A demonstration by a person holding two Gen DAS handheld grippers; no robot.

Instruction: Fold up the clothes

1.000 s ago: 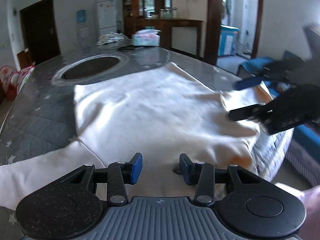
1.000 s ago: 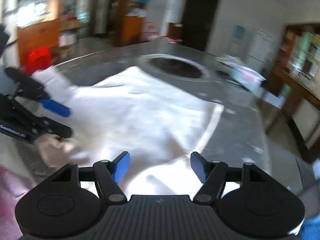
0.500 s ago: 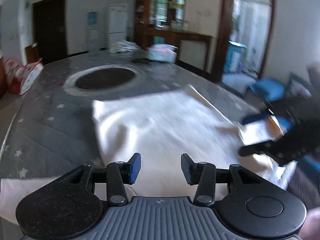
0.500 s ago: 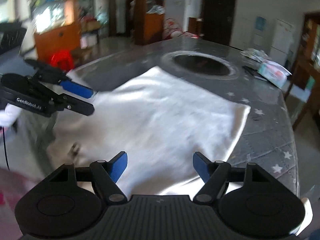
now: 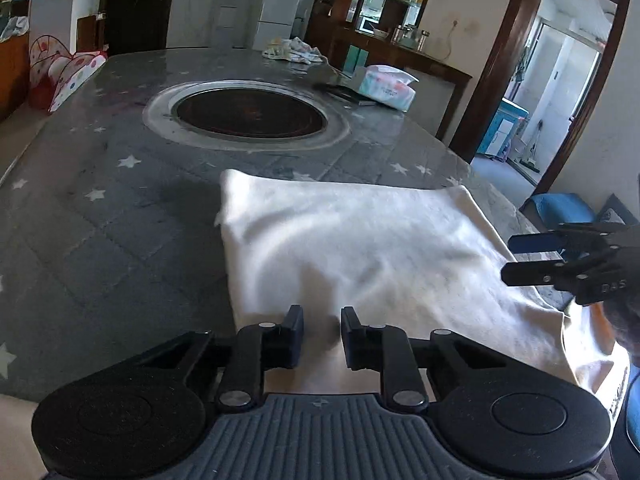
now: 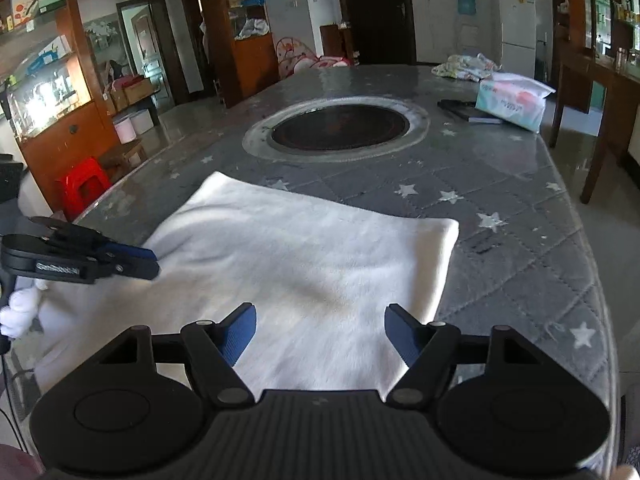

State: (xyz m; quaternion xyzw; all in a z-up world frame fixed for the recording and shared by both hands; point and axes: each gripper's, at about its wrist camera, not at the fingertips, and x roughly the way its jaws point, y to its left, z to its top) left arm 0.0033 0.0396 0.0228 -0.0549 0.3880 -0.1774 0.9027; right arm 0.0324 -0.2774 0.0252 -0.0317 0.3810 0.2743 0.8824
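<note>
A white garment (image 5: pixel 360 252) lies flat on the grey star-patterned table (image 5: pixel 120 240), its near edge hanging over the table's front. It also shows in the right wrist view (image 6: pixel 304 264). My left gripper (image 5: pixel 322 332) is open with a narrow gap, empty, just above the garment's near left part. It appears at the left of the right wrist view (image 6: pixel 148 262). My right gripper (image 6: pixel 320 332) is wide open and empty over the garment's near right part. It appears at the right of the left wrist view (image 5: pixel 516 258).
A round dark recess (image 6: pixel 340 126) with a metal rim sits mid-table beyond the garment. A tissue pack (image 6: pixel 514 104), a dark flat object (image 6: pixel 466 111) and crumpled cloth (image 6: pixel 466 67) lie at the far right. A red stool (image 6: pixel 82 186) stands left of the table.
Both grippers have pulled back toward the near edge and apart from each other. The garment now lies smoother and shows as a neater rectangle.
</note>
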